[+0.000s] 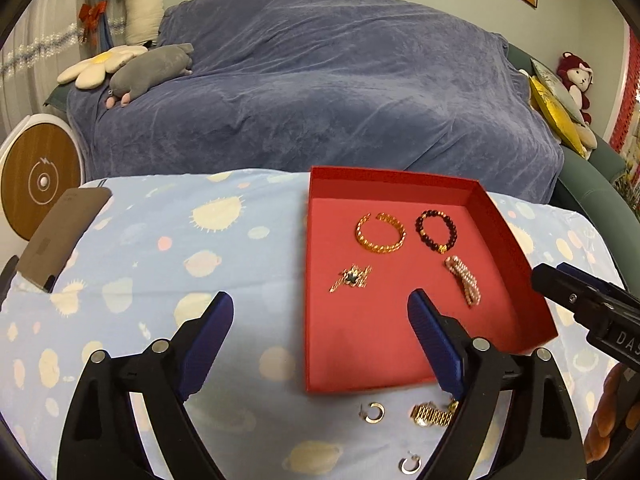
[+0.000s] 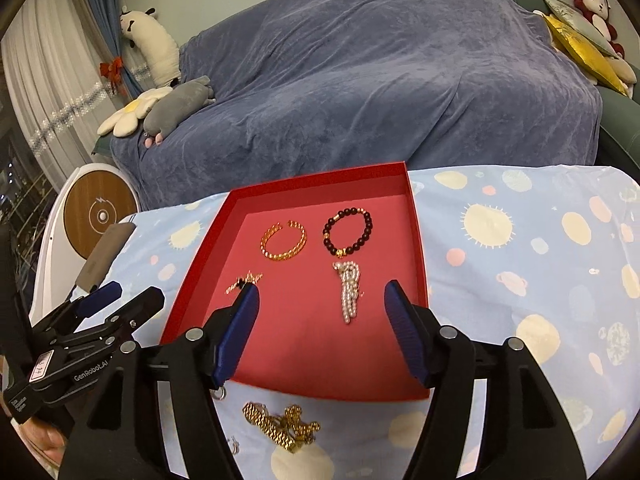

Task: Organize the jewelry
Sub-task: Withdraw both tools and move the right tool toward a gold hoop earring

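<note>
Gold watch (image 2: 280, 424) and hoop earrings (image 1: 374, 412) lie just outside the red tray (image 2: 418, 240); both my jaws gape empty, watch next.

A tray (image 2: 416, 240) sits on the surface (image 2: 520, 264). In it, an open bangle (image 2: 283, 242) lies left of a bead bracelet (image 2: 347, 232), a pearl piece (image 2: 349, 294) nearer. A chain (image 2: 280, 426) lies before the tray; a sofa (image 2: 380, 80) stands behind.

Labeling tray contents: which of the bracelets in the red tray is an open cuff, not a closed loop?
The gold chain-link cuff, back left in the red tray: its ring has a gap at the far side. The dark beaded bracelet beside it closes fully.
</note>
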A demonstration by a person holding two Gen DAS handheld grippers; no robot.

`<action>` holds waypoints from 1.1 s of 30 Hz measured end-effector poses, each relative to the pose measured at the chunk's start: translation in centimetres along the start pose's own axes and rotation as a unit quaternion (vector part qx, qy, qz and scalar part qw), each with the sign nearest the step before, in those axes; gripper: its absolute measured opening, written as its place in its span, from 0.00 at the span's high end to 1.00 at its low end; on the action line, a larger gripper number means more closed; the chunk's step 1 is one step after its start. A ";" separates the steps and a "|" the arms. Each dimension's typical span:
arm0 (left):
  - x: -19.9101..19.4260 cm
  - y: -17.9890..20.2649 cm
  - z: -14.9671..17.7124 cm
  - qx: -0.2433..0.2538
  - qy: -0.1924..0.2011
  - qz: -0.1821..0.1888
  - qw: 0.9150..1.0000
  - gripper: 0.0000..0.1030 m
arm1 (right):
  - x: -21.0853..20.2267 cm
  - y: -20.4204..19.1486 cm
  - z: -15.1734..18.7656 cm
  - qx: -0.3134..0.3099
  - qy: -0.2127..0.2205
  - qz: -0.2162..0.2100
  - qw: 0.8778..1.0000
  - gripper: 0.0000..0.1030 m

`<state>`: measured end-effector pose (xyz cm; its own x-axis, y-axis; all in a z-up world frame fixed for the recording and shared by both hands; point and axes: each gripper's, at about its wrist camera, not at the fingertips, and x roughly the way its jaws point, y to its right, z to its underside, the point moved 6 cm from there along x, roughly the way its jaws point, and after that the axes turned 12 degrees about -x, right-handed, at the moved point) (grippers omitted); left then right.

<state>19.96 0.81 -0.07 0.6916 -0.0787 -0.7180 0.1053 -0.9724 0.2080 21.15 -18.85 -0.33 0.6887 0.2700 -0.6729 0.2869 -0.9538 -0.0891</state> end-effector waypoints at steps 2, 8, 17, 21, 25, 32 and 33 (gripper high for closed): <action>-0.2 -0.6 1.2 -0.004 -0.012 -0.004 1.000 0.16 | -0.3 -0.6 1.0 -0.008 -0.008 0.002 1.000 0.39; -0.6 -1.9 4.1 -0.019 -0.046 -0.008 0.999 0.16 | -1.7 -2.2 3.7 -0.011 -0.017 -0.012 1.000 0.39; -2.2 -3.0 7.4 -0.001 -0.036 -0.013 0.999 0.16 | -2.4 -4.5 8.0 -0.055 -0.051 -0.021 0.997 0.54; -2.0 -3.2 8.3 -0.006 -0.042 -0.011 0.999 0.16 | -1.4 -4.6 9.4 -0.056 -0.072 -0.030 0.995 0.57; -2.3 -3.6 8.6 -0.024 -0.019 0.004 1.000 0.16 | -0.8 -4.8 10.2 -0.067 -0.081 -0.033 0.994 0.59; -0.8 -3.4 9.8 0.014 -0.056 -0.024 0.998 0.16 | 0.2 -4.4 10.7 -0.065 -0.092 -0.032 0.993 0.68; -0.7 -3.2 10.0 0.017 -0.061 -0.023 0.998 0.16 | 0.3 -4.4 10.7 -0.065 -0.092 -0.031 0.993 0.68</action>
<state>12.02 1.84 -6.87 0.5937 -0.0578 -0.8026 0.1091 -0.9824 0.1514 12.99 -15.98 -8.03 0.5363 0.2884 -0.7932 0.4175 -0.9074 -0.0477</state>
